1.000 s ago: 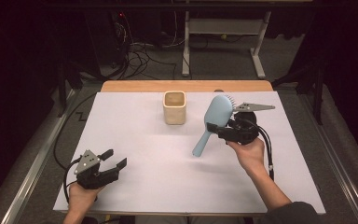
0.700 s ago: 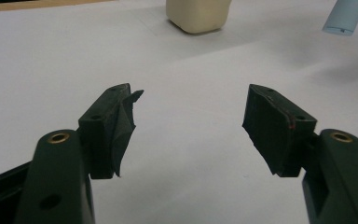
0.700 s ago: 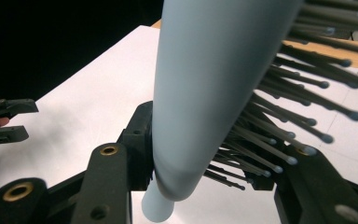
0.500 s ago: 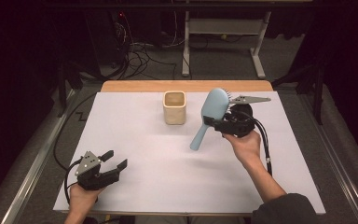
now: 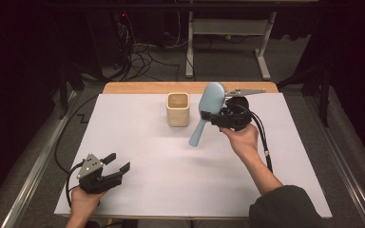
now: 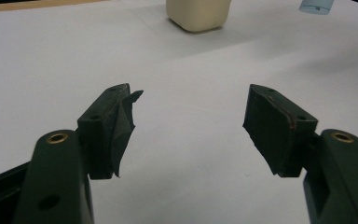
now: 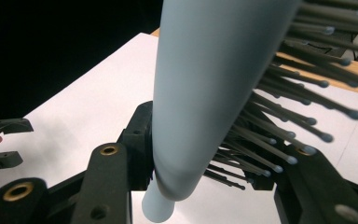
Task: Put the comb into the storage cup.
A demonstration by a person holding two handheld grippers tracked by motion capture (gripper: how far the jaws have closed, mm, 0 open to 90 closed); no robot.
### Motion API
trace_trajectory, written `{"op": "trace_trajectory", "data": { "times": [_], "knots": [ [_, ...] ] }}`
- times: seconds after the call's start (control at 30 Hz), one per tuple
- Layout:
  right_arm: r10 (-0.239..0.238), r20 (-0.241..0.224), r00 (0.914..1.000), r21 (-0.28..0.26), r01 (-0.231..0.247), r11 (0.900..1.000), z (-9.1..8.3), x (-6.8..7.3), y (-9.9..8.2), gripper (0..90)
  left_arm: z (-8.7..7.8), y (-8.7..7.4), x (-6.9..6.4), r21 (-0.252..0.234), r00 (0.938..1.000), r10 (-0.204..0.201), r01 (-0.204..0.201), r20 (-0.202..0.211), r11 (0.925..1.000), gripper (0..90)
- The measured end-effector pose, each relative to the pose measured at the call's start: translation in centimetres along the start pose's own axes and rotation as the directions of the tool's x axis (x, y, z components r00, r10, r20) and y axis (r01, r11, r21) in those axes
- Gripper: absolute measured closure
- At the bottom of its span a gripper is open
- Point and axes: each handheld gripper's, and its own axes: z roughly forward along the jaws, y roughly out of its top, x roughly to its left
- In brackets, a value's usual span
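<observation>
White sheeting covered the bench, whose bare wooden edge showed at the far side. At the near left, the left tool rested low over the sheet in the person's left hand, its two black jaws standing wide apart with nothing between them; in the left gripper view the tool faced across open sheet toward the cup. Farther in and to the right, the right hand carried the right tool above the bench, its jaws clamped on a pale blue hairbrush. The brush hung clear of the surface, head uppermost and far, handle slanting down toward the near left. In the right gripper view the hairbrush sat between the jaws at the base of its head, bristles fanning to the right. A cream square cup stood upright just left of the brush, near the far edge.
</observation>
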Motion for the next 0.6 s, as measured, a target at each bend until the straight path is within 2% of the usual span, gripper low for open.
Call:
{"op": "trace_trajectory", "data": {
  "times": [0.6],
  "knots": [
    [-0.011,0.025,0.9996,-0.002,0.011,0.9999,0.8,0.0,2.6,53.9,0.1,-0.1,0.0,0.002,1.0,-0.001,0.001,0.003,1.0,33.3]
  ]
}}
